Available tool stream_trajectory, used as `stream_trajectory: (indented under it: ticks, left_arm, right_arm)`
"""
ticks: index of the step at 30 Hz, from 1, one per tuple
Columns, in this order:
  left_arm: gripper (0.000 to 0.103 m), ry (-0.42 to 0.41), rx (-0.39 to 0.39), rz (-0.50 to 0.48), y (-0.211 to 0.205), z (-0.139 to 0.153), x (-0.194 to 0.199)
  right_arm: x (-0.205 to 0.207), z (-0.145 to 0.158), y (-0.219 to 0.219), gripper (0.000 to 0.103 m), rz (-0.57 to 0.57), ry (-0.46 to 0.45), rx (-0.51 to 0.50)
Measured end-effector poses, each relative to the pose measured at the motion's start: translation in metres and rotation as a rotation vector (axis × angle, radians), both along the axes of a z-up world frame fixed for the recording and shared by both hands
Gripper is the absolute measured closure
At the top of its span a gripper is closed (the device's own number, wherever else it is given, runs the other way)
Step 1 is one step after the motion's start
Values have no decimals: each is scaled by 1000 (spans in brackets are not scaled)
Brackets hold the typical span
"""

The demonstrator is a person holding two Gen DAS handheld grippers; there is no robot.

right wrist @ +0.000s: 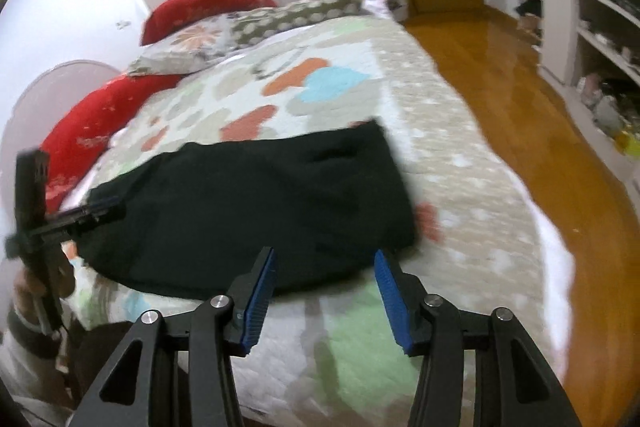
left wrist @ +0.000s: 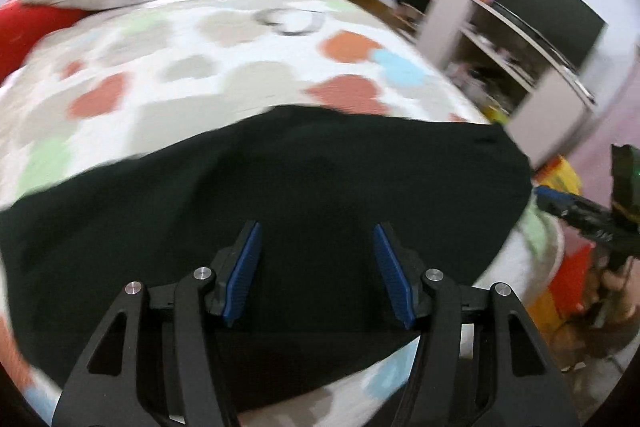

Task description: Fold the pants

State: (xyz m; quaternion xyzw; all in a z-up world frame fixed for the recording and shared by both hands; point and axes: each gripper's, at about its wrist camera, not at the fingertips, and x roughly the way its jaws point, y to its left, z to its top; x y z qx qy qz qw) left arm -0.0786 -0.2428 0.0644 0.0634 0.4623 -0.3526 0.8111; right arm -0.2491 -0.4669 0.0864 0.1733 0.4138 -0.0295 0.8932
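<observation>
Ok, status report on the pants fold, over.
Left gripper and right gripper: jaws open, nothing held. Dark green fabric pants lie folded on the patterned quilted bedspread. Nothing in the way.

Both wrist cameras look steeply down onto the bed, the left close over the black pants. The right sits farther back (near the bed's edge), sharing pants and pillows.

Both views are blurred. The pants hide part of the bedspread, and their left end is cut off by the left wrist view's edge. Items on the shelf beyond the bedspread are too blurred to name.
</observation>
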Motion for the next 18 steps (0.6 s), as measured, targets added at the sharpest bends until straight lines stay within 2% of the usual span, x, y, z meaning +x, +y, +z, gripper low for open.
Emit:
stream_trajectory:
  ticks: [4, 6, 7, 9, 14, 18]
  left_arm:
    - [44, 24, -43, -157, -63, 8, 8]
    - [31, 52, -62, -240, -101, 7, 12]
    - [31, 61, -65, -269, -116, 6, 13]
    - [31, 71, -48, -310, -145, 2, 17]
    - [31, 90, -37, -414, -207, -8, 18]
    - [31, 90, 30, -480, -245, -28, 15]
  right_arm:
    - [-11, -13, -18, 41, -52, 12, 51]
    - [-11, -19, -24, 39, -63, -8, 95]
    - [-11, -20, -26, 38, -68, -27, 110]
    - [-8, -22, -26, 33, -65, -52, 139]
    - [4, -30, -21, 32, -22, -81, 191]
    - [12, -39, -21, 31, -32, -150, 215]
